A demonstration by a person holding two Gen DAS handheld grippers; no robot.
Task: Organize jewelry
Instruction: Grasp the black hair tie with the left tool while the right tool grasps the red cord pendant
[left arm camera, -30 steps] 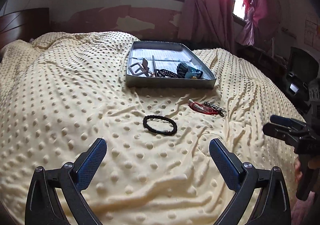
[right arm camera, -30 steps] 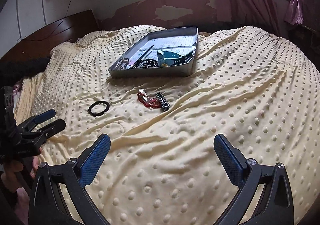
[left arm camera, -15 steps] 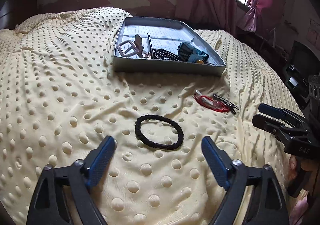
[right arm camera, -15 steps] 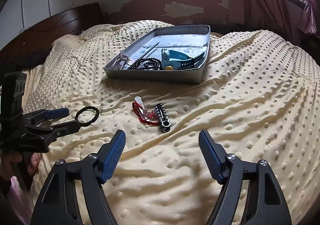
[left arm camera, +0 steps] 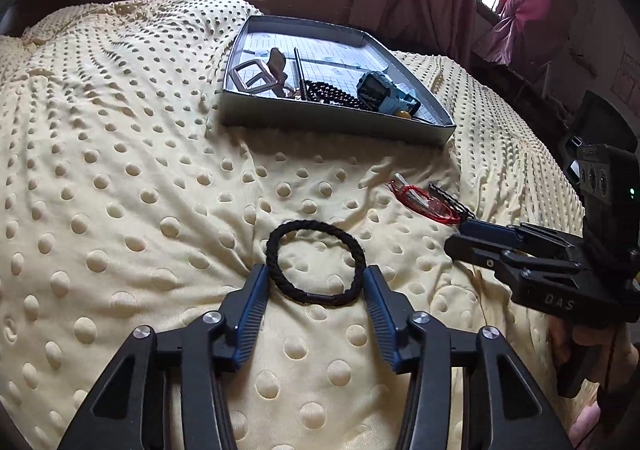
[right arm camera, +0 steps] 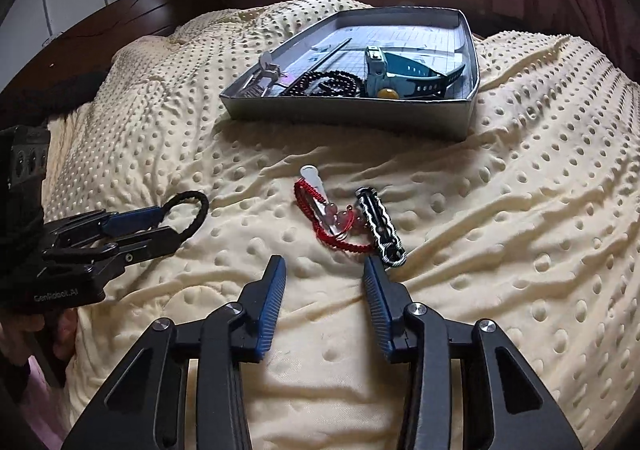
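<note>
Bed, dotted yellow blanket; metal tray at far side, part filled. Left hand-held gripper spread, straddling black hair tie; lower squarely, pinch the near edge. Right hand-held gripper spread just short of red cord bracelet.

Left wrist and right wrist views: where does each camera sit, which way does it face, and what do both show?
Left wrist: on the left gripper, low over the bed, facing the black hair tie between its open fingers; right gripper and a hand at right.
Right wrist: on the right gripper, facing the red bracelet and black clip; left gripper at left.
Shared: the tray, hair tie, bracelet, clip, blanket.
</note>
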